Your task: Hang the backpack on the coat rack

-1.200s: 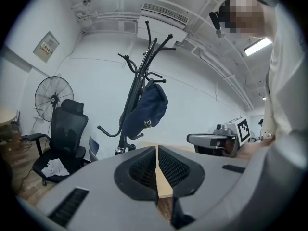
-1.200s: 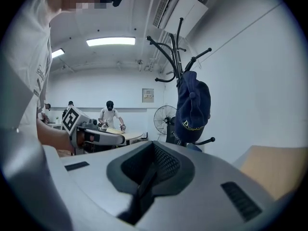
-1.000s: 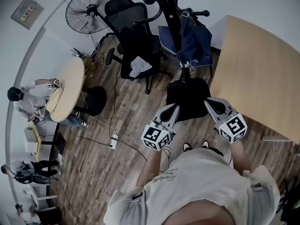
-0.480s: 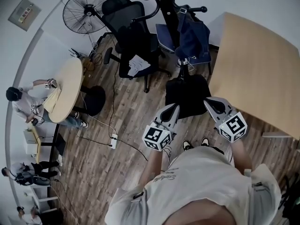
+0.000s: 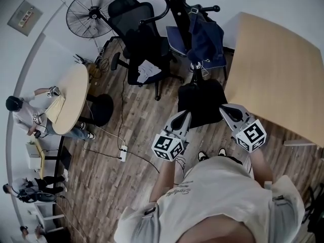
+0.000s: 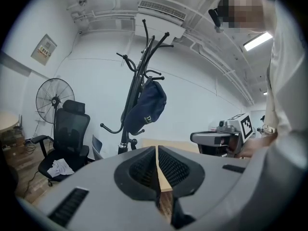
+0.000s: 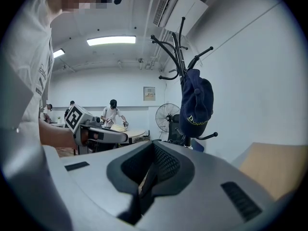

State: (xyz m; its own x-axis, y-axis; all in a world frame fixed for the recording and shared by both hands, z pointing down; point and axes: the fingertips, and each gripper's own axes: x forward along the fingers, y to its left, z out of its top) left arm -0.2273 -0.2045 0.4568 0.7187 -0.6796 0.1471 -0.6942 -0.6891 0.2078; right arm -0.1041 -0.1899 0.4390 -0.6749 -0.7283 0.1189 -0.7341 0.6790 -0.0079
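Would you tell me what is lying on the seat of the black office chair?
A crumpled white cloth or paper lies on the black office chair; whatever is beneath it is covered.

My left gripper (image 5: 183, 119) and right gripper (image 5: 227, 111): grey tapered shells, black ribbed pads (image 6: 144, 170), a white cube (image 5: 167, 147) of black square markers behind each. My T-shirt (image 5: 217, 196): pale, printed.

The backpack (image 5: 206, 37) hangs on the coat rack (image 5: 178, 14), between the office chair (image 5: 142, 39) and the table (image 5: 278, 75).
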